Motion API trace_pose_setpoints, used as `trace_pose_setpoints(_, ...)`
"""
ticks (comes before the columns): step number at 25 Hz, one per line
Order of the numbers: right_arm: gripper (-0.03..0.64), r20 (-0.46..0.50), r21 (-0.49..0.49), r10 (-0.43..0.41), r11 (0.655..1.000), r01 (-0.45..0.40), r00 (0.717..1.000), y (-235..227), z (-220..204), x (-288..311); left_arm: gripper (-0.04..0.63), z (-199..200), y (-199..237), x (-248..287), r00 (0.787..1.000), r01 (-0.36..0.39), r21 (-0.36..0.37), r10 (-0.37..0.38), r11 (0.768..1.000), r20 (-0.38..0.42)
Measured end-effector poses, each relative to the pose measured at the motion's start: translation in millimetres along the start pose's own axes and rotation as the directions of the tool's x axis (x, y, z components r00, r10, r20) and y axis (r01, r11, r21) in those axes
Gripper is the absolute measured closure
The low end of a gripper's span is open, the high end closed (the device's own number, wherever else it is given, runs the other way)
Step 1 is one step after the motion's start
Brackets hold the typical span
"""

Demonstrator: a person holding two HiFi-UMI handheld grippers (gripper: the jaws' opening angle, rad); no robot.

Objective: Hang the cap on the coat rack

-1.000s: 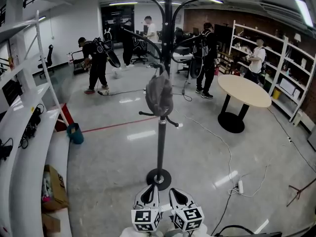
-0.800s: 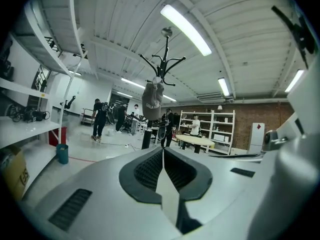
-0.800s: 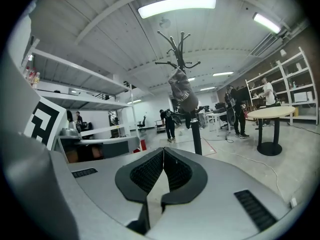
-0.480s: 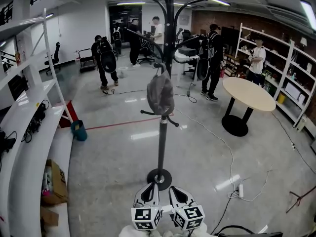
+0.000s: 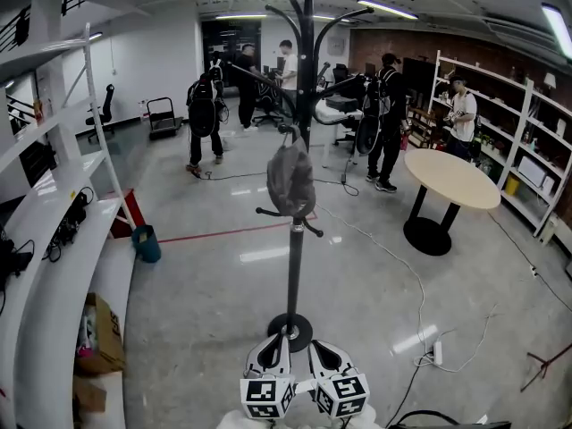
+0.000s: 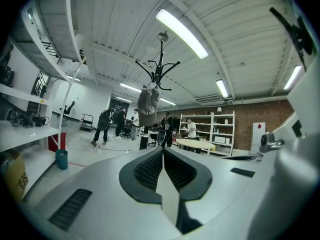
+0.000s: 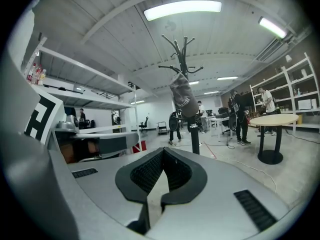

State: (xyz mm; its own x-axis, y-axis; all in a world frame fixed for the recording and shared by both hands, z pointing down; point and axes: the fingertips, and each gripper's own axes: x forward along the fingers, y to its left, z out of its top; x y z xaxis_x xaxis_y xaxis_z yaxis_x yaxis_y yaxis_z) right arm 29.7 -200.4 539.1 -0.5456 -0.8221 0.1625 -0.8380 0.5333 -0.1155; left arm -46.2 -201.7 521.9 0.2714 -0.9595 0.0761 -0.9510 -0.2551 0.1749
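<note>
Only the background has changed over the last second: a person in black clothes with a backpack is now seen further right than before, and the tall black metal coat rack sits slightly lower in the head view. The grey fabric cap is hung from a hook on the rack's pole, draped just above the short lower pegs. The left gripper and the right gripper are held side by side, low before the rack's round base and well apart from the cap. Both pairs of jaws are closed together, with nothing between them. A round beige table stands off to the right.
</note>
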Motion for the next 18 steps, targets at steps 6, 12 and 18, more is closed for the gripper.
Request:
trace_pose_setpoints(6, 0.607, -0.005, -0.002, -0.017, 1.0, 0.017, 1.0, -4, -2, -6, 0.584, -5, -5, -3, 1.0, 0.005, -0.003, -0.005, 1.0, -0.011)
trace_pose_setpoints(12, 0.607, -0.014, 0.008, -0.034, 0.999, 0.034, 0.999, -6, -8, -14, 0.584, -9, -12, -5, 1.0, 0.02, -0.003, -0.02, 1.0, -0.021)
trace_pose_setpoints(18, 0.607, -0.024, 0.01, -0.042, 0.999, 0.042, 0.999, -5, -13, -17, 0.584, -14, -12, -9, 0.999, 0.025, -0.009, -0.025, 1.0, -0.031)
